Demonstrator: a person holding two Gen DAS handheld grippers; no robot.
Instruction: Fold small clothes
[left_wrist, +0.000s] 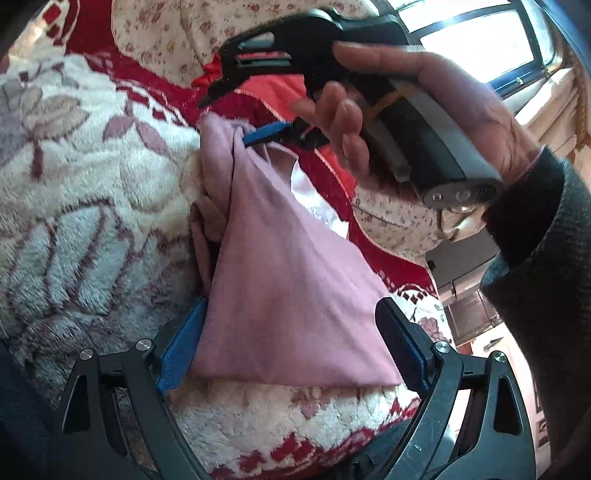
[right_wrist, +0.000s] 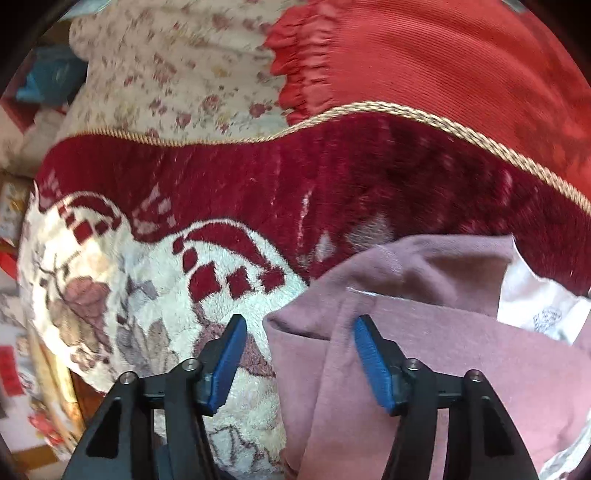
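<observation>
A dusty-pink garment (left_wrist: 288, 266) lies folded into a rough triangle on a plush cream-and-maroon blanket (left_wrist: 92, 184). My left gripper (left_wrist: 291, 332) stands wide open at its near edge, with the cloth lying between the blue pads (left_wrist: 181, 350), which do not squeeze it. My right gripper (left_wrist: 229, 122), held by a hand (left_wrist: 424, 110), points down at the garment's far tip. In the right wrist view the right gripper (right_wrist: 301, 362) is open over a folded edge of the pink garment (right_wrist: 443, 369), which its pads do not press. A white piece of cloth (right_wrist: 535, 295) peeks out from under the pink one.
A red cushion (right_wrist: 443, 74) and a floral cushion (right_wrist: 166, 74) lie beyond the blanket's (right_wrist: 110, 277) corded maroon border. A bright window (left_wrist: 480, 44) and a dark sleeve (left_wrist: 535, 240) are at the right of the left wrist view.
</observation>
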